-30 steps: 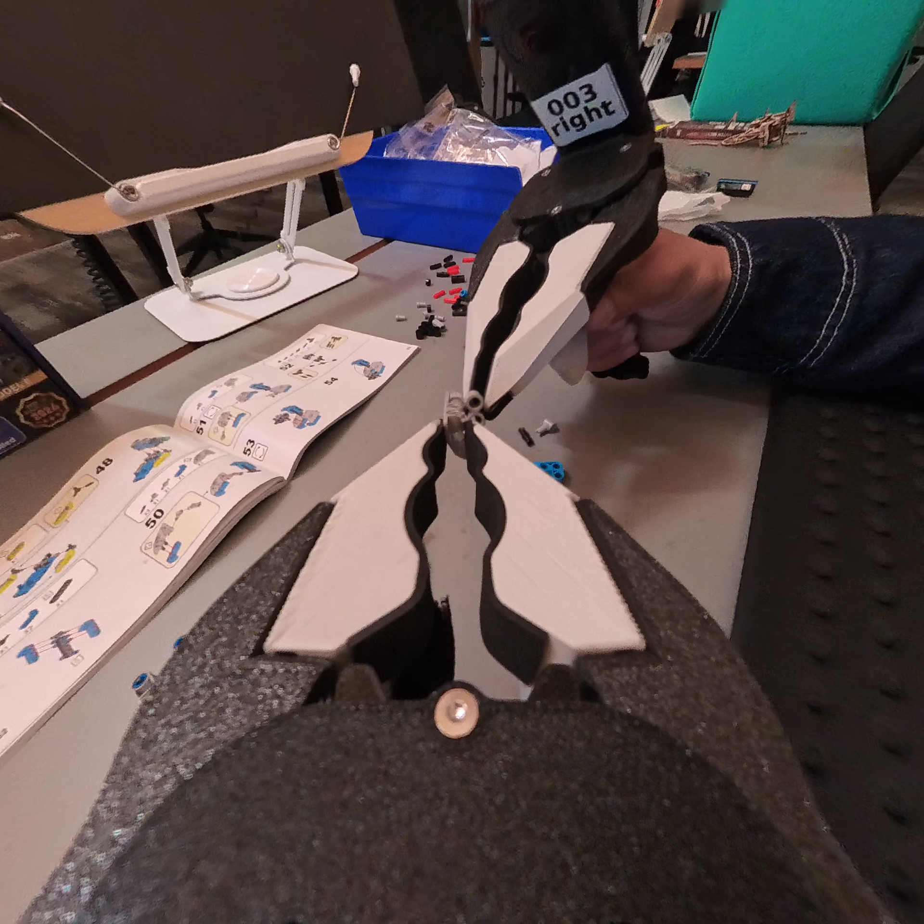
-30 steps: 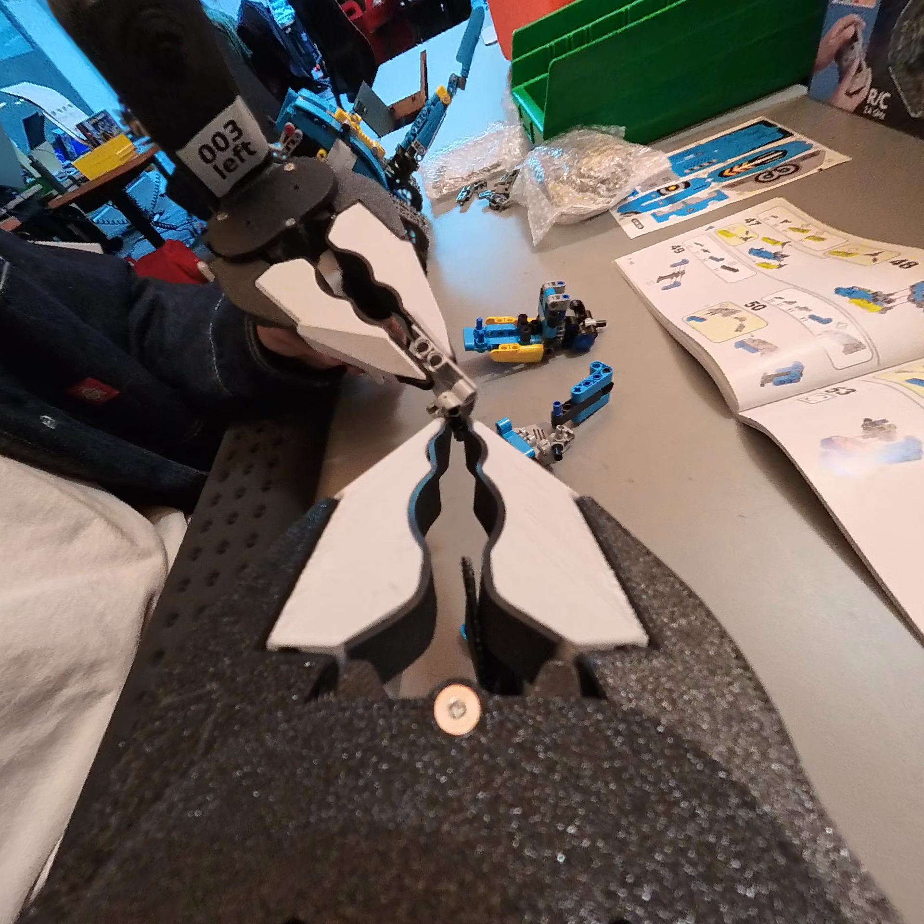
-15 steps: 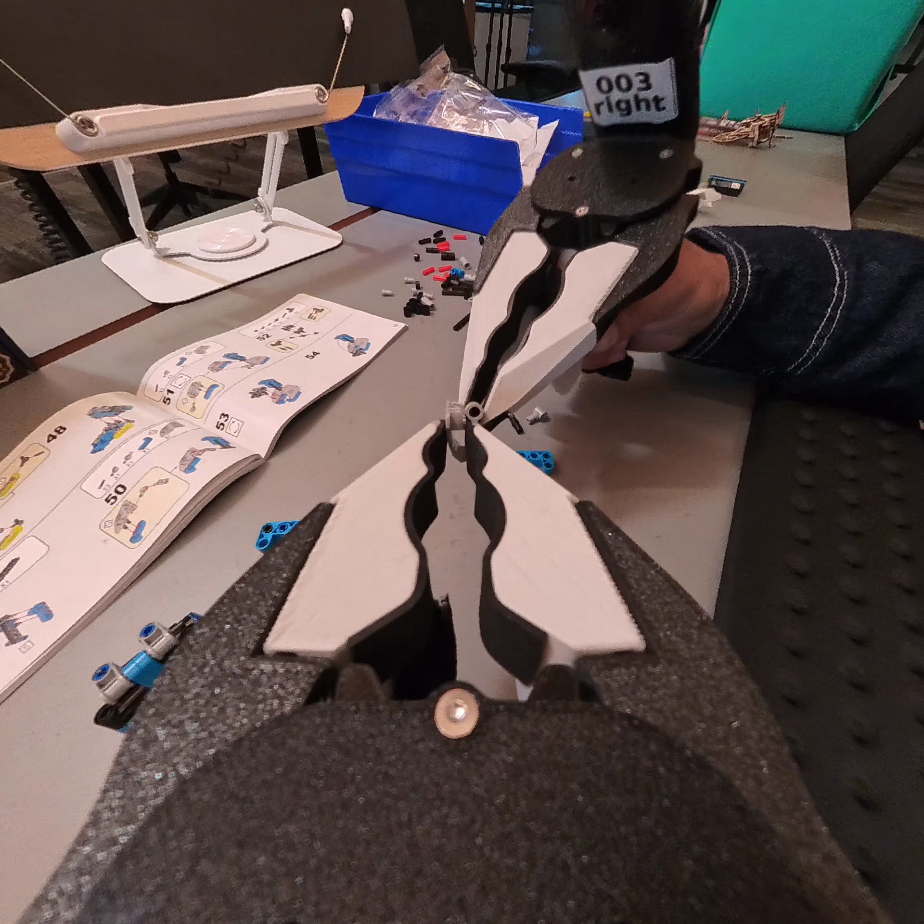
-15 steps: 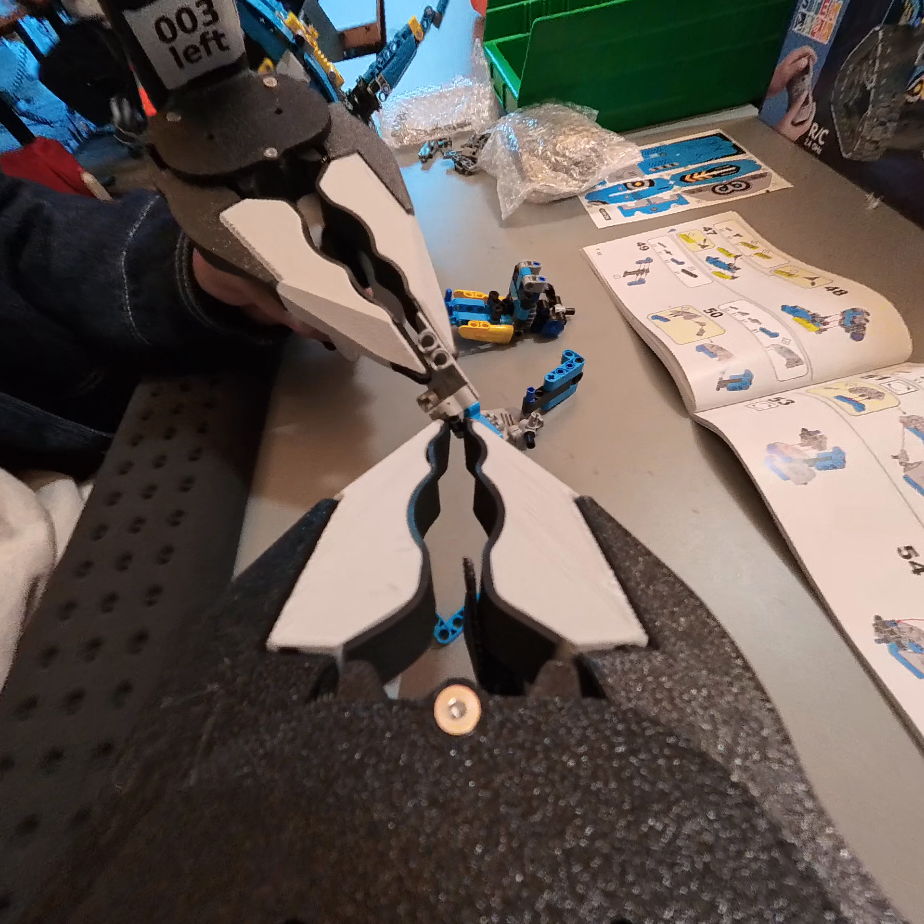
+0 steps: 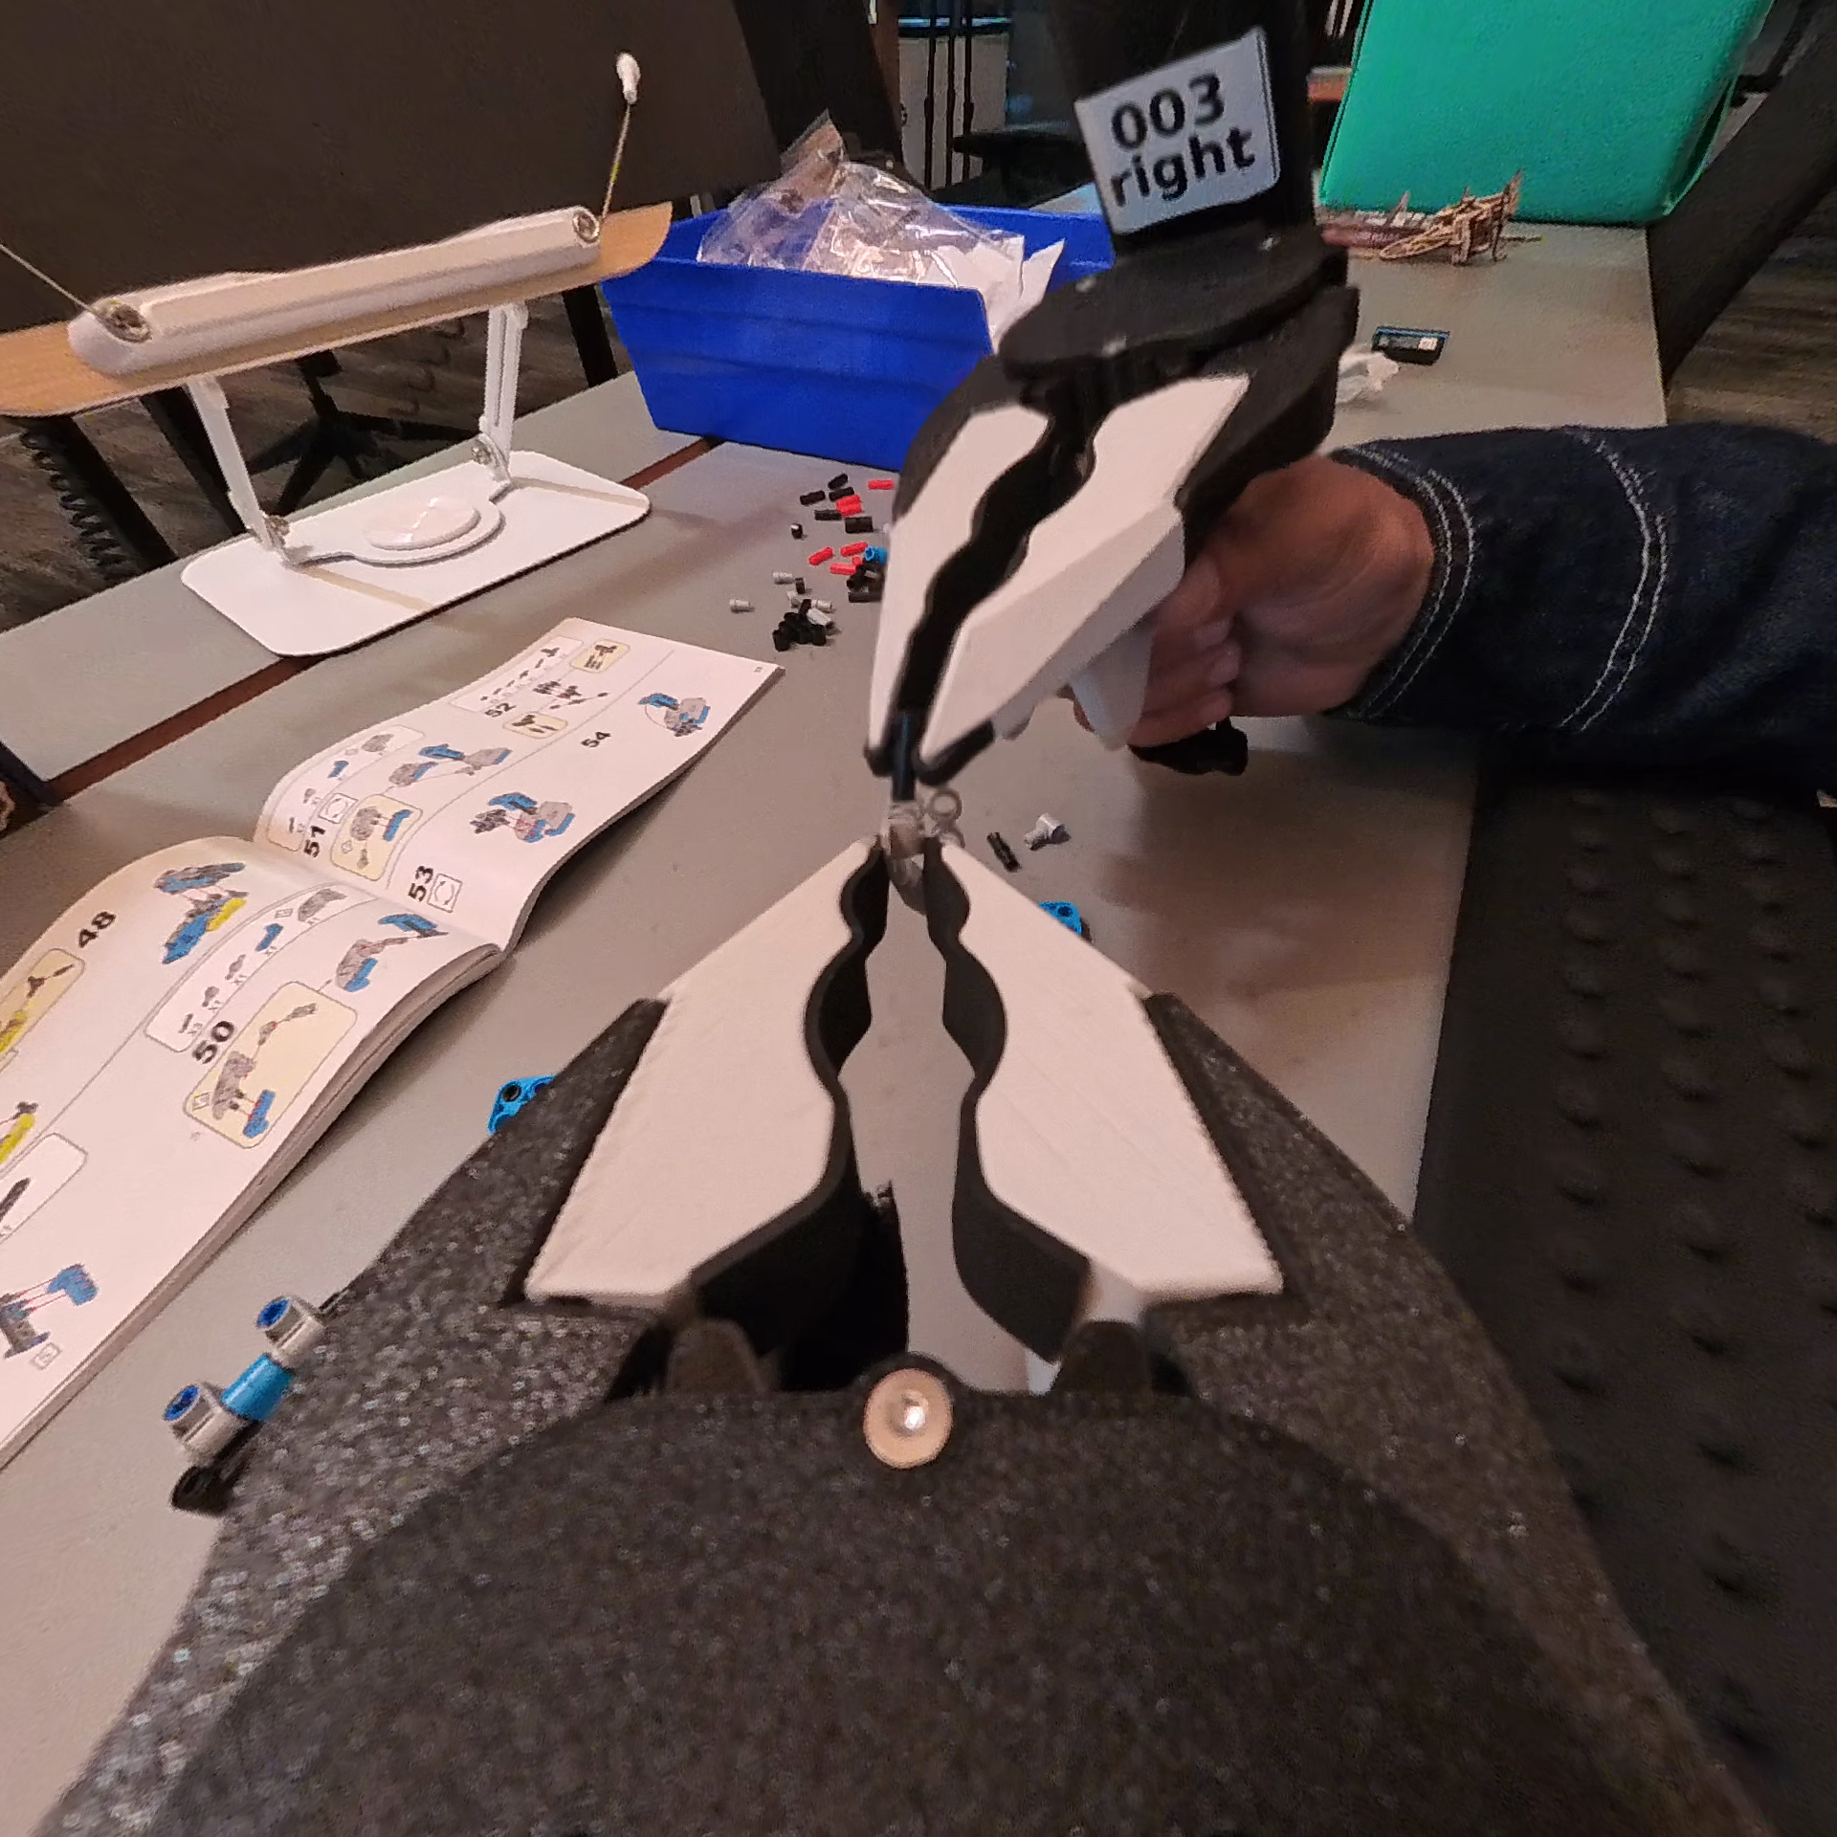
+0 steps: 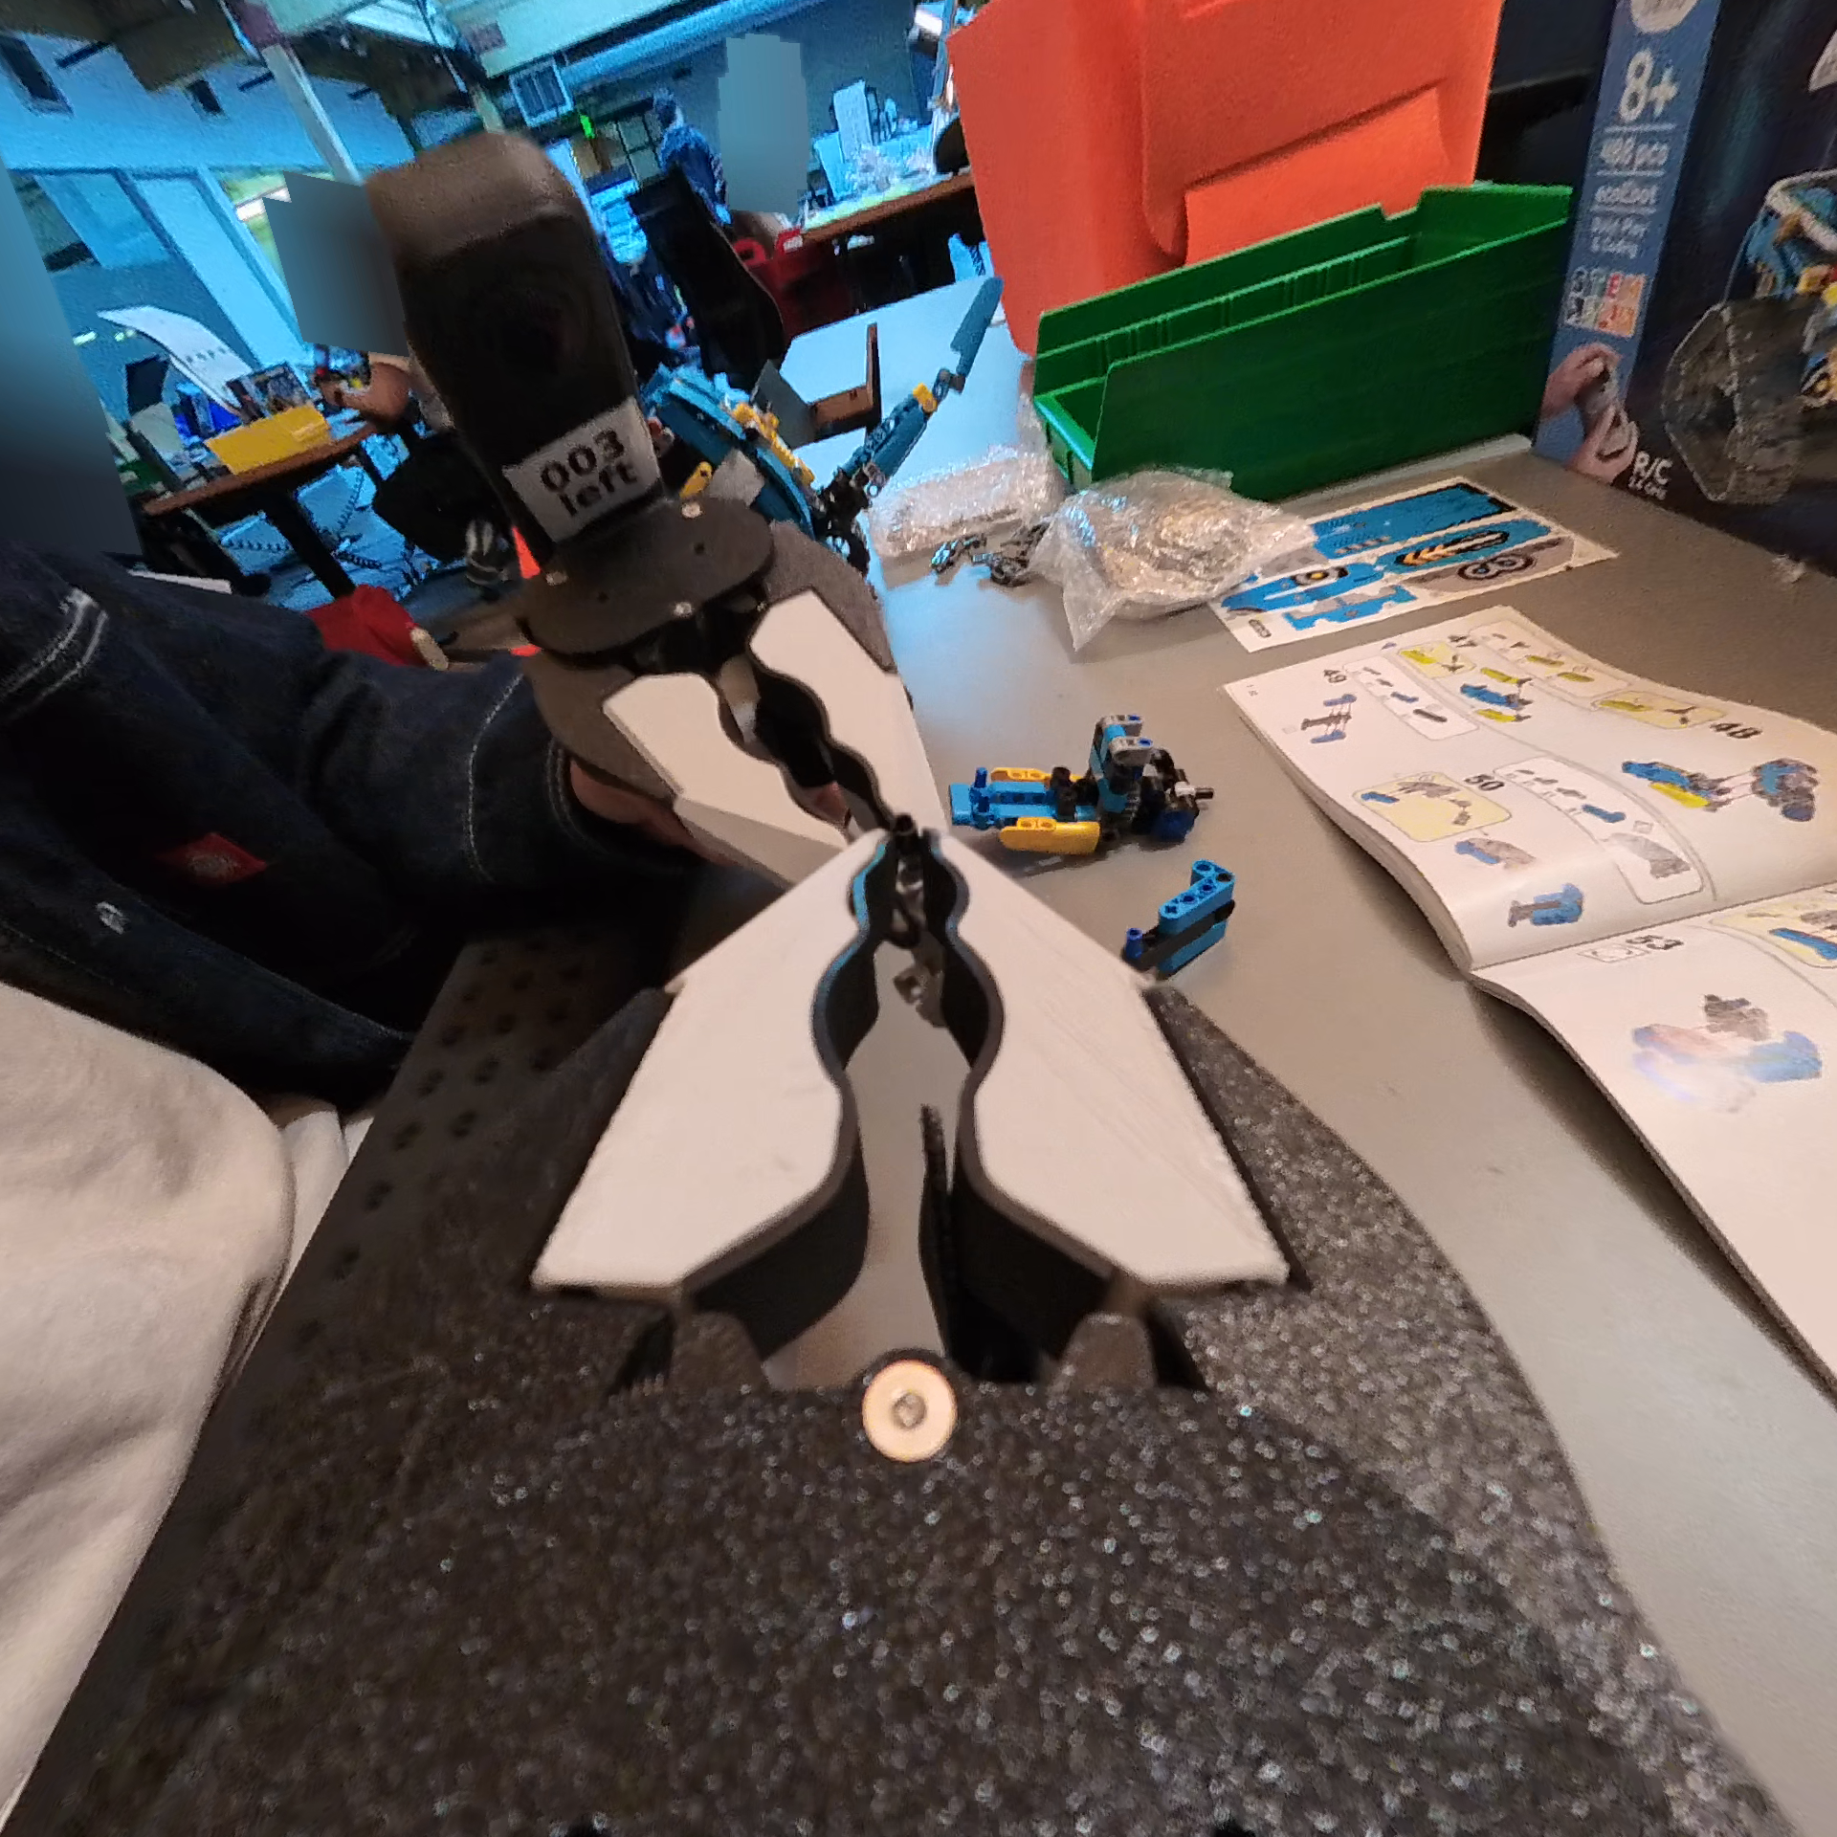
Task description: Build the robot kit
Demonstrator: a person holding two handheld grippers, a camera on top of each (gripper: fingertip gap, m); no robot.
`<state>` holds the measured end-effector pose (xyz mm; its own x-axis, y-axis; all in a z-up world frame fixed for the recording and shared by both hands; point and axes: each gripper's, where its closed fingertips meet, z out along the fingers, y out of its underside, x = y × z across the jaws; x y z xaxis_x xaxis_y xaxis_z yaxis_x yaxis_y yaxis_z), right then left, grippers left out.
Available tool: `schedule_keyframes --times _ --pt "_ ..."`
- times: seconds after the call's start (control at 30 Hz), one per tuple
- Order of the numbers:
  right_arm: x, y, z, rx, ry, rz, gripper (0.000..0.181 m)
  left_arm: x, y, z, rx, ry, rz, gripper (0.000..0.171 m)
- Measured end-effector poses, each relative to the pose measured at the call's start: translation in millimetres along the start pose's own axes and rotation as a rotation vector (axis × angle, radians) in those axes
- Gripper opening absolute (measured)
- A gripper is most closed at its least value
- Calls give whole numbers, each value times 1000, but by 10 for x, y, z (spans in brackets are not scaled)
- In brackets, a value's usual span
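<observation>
Two claws, tip to tip above grey worktop.
Left claw clamped on grey connector piece; right claw clamped on thin black pin.

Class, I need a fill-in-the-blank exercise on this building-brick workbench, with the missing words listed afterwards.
1. The left gripper is shut on a small ____ brick piece.
2. The right gripper pinches a thin ____ pin.
3. The open instruction booklet lies on the ____ table.
4. Clear plastic bags sit in the ____ bin.

Missing words: grey; black; grey; blue
</observation>
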<state>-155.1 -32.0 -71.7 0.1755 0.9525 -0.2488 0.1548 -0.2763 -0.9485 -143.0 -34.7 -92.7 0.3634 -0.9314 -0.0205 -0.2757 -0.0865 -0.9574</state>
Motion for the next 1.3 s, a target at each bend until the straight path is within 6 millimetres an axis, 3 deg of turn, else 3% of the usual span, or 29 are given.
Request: schedule_keyframes --times 0.3,0.5,0.87,1.07,1.3 --pt "7 142 54 -72 14 -53 4 13 83 27 -54 -13 31 6" --pt "-37 97 -20 19 -109 58 4 61 12 6 -8 48 -42 6" --pt "-2 159 3 -25 -96 70 4 54 76 32 -47 30 -14 6" --pt "-33 91 2 33 -174 176 4 96 45 29 -24 79 -63 6" --pt "-4 165 -8 -39 -126 108 4 67 121 53 -65 60 -50 7"
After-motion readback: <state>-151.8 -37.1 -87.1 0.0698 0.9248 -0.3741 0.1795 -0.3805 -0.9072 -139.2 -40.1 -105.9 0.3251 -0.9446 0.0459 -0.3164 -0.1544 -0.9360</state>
